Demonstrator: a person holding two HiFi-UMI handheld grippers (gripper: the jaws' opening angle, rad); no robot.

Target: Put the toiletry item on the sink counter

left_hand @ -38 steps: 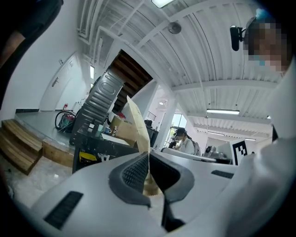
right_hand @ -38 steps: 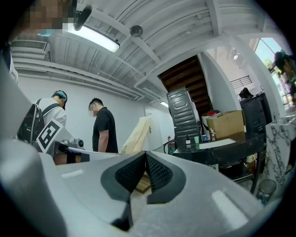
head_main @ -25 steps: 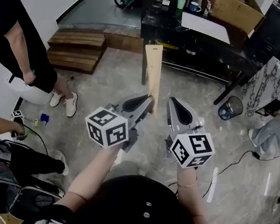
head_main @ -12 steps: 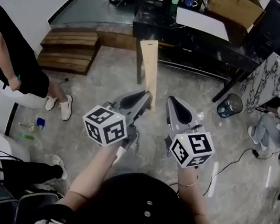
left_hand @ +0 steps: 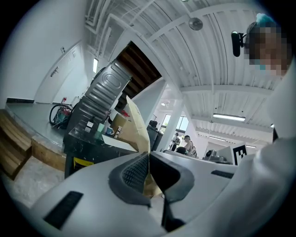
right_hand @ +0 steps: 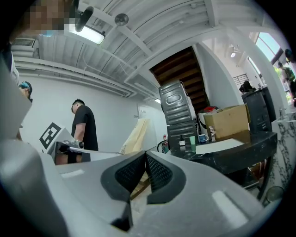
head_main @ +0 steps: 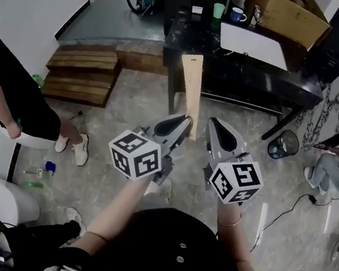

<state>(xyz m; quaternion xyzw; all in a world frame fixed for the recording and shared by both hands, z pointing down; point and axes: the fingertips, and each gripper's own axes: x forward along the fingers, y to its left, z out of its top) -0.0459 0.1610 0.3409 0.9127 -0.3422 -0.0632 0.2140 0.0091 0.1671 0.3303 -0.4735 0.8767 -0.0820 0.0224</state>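
Note:
Both grippers are held side by side at chest height over the floor, and neither holds anything. My left gripper [head_main: 183, 122] is shut, its jaws pressed together [left_hand: 149, 157]. My right gripper [head_main: 214, 125] is shut too, its pads touching [right_hand: 145, 158]. Ahead stands a black counter [head_main: 192, 36] with a green cup [head_main: 218, 10], a blue mug [head_main: 239, 14] and a white sheet [head_main: 254, 46] on it. The right gripper view shows that counter [right_hand: 240, 144] with a green cup [right_hand: 192, 142], a small dark bottle [right_hand: 182, 144] and the mug [right_hand: 202, 138]. I cannot tell which one is the toiletry item.
A wooden plank [head_main: 191, 90] leans against the counter just beyond the grippers. Wooden steps [head_main: 80, 75] lie to the left, a cardboard box [head_main: 286, 16] sits on the counter, and a mesh bin [head_main: 284, 144] stands at the right. A person [head_main: 9, 95] stands at the left; small bottles [head_main: 47, 168] lie on the floor.
Both grippers stay shut and side by side. The view has shifted slightly towards the counter. The standing person at the left has stepped further out of frame, and the crouching person at the lower left has dropped lower.

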